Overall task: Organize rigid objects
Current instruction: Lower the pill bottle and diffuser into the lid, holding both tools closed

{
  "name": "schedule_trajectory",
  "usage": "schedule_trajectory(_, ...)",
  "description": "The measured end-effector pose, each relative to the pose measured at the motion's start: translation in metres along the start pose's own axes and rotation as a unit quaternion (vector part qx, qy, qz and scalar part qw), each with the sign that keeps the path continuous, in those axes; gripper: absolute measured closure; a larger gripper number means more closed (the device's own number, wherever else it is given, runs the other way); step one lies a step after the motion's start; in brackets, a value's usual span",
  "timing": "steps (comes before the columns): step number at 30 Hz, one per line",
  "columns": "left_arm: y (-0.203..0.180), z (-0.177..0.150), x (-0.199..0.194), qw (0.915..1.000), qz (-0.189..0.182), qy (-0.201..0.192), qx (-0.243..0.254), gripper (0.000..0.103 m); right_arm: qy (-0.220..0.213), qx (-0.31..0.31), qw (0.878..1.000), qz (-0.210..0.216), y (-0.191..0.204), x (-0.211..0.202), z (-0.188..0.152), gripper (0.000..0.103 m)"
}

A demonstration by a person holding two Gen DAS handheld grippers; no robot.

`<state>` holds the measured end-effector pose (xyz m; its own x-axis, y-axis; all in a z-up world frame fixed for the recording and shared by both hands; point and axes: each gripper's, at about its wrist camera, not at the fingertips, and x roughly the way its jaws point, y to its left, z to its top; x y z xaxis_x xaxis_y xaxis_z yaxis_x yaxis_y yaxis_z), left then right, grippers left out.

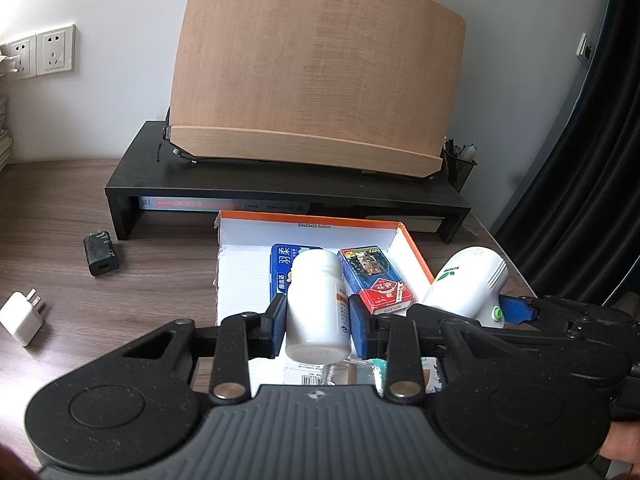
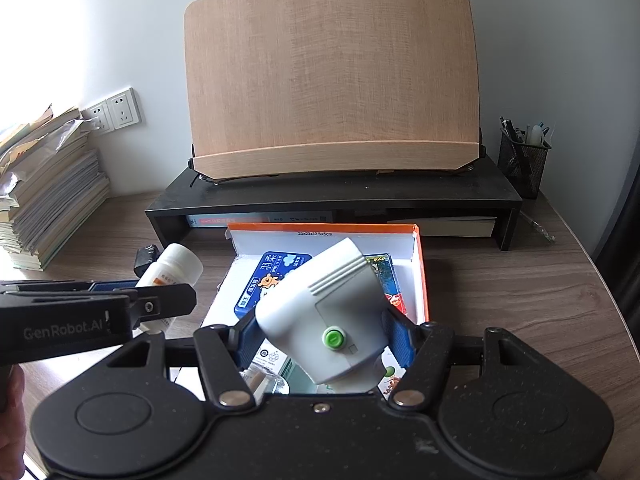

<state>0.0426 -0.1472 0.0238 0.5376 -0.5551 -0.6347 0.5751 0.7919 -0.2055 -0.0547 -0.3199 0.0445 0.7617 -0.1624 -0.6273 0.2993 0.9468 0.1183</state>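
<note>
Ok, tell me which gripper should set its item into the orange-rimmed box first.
Probably right. The right gripper holds the white device directly above the box. The left gripper grips the white bottle, which in the right wrist view hangs beside the box's left edge.

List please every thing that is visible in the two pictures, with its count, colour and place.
bottle: 1, white, held over box
device: 1, white with green button, held over box
box: 1, white inside, orange rim, on desk before the riser
blue pack: 1, blue, in box
card box: 1, red and blue, in box
chargers: 2, one black, one white, desk left
riser: 1, black, desk rear
book stand: 1, wood, on riser
pen cup: 1, black mesh, desk right
paper stack: 1, pale, desk left
sockets: 2, white, wall
left gripper: black, shut on bottle
right gripper: black, shut on device
</note>
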Motion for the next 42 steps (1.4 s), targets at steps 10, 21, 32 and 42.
schedule_trajectory(10,-0.002,-0.001,0.003,1.0000,0.000,0.003,-0.002,0.070,0.003,0.002,1.000,-0.002,-0.004,-0.001,-0.002,0.027)
schedule_trajectory(21,-0.003,0.000,0.008,1.0000,-0.002,0.006,-0.003,0.070,0.007,0.005,1.000,-0.005,-0.007,0.003,-0.001,0.027)
schedule_trajectory(32,0.000,0.001,0.017,0.9999,-0.005,0.011,-0.002,0.070,0.015,0.007,1.000,-0.005,-0.009,0.011,0.001,0.028)
schedule_trajectory(42,-0.002,0.006,0.028,0.9998,-0.010,0.017,0.001,0.070,0.031,0.007,0.999,-0.006,-0.013,0.024,0.003,0.027)
